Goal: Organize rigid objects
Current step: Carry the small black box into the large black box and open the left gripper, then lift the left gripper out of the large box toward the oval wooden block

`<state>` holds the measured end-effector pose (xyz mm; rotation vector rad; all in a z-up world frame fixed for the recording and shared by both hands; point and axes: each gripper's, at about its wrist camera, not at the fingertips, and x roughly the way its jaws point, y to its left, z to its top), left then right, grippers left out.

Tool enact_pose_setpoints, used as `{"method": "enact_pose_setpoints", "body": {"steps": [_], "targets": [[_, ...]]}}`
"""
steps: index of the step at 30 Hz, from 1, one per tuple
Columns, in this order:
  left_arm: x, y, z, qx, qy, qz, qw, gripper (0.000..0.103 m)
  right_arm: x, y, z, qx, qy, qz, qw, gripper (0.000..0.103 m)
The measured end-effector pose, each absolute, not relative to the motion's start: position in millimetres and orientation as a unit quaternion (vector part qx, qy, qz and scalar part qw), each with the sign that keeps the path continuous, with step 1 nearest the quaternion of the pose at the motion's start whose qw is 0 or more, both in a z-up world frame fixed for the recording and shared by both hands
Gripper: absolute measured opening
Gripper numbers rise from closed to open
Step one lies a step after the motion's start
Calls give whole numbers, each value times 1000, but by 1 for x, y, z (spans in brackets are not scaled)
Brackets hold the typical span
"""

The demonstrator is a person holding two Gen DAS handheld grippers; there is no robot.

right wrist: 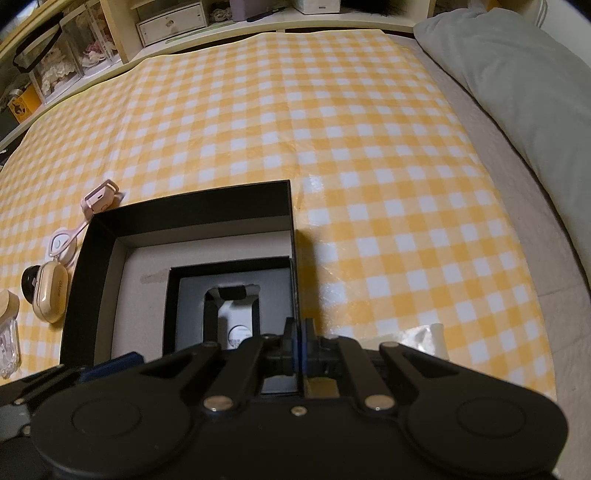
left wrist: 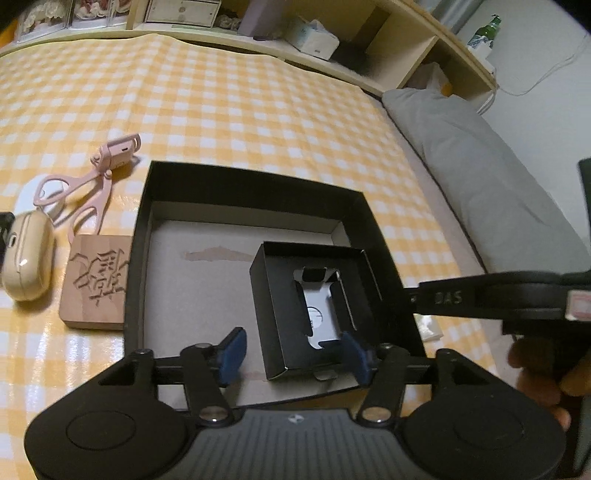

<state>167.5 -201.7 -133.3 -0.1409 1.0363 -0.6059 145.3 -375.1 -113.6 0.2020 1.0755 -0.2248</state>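
Note:
A large open black box (left wrist: 243, 184) (right wrist: 99, 266) lies on the yellow checked cloth. Inside it sits a small open black box (left wrist: 269, 295) (right wrist: 192, 284) with a grey insert. My left gripper (left wrist: 295, 350) is open above the large box's near side, its blue pads either side of the small box's near end. My right gripper (right wrist: 300, 343) is shut on the right wall of the large box (right wrist: 293, 258); its body shows in the left wrist view (left wrist: 491, 295). Left of the box lie a carved wooden block (left wrist: 96, 284), a pink eyelash curler (left wrist: 88, 181) (right wrist: 70, 232) and a beige earbud case (left wrist: 27, 258) (right wrist: 50, 295).
A grey pillow (left wrist: 480, 177) (right wrist: 517, 74) lies along the right edge of the cloth. Shelves with boxes and a green bottle (left wrist: 487, 31) stand behind. A clear item (right wrist: 7, 343) and a small white packet (right wrist: 428, 336) lie near the box.

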Motion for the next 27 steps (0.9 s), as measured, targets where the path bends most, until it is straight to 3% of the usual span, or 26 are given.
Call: {"method": "enact_pose_setpoints", "body": {"steps": [14,27], "targets": [[156,-166,-68,-9,420,-302,856,102,145,-374,-114,97,510,-107,848,3],[167,-114,-19,11,338,-256,906,103,145,-374,-113,97,510,-107,848,3]]}}
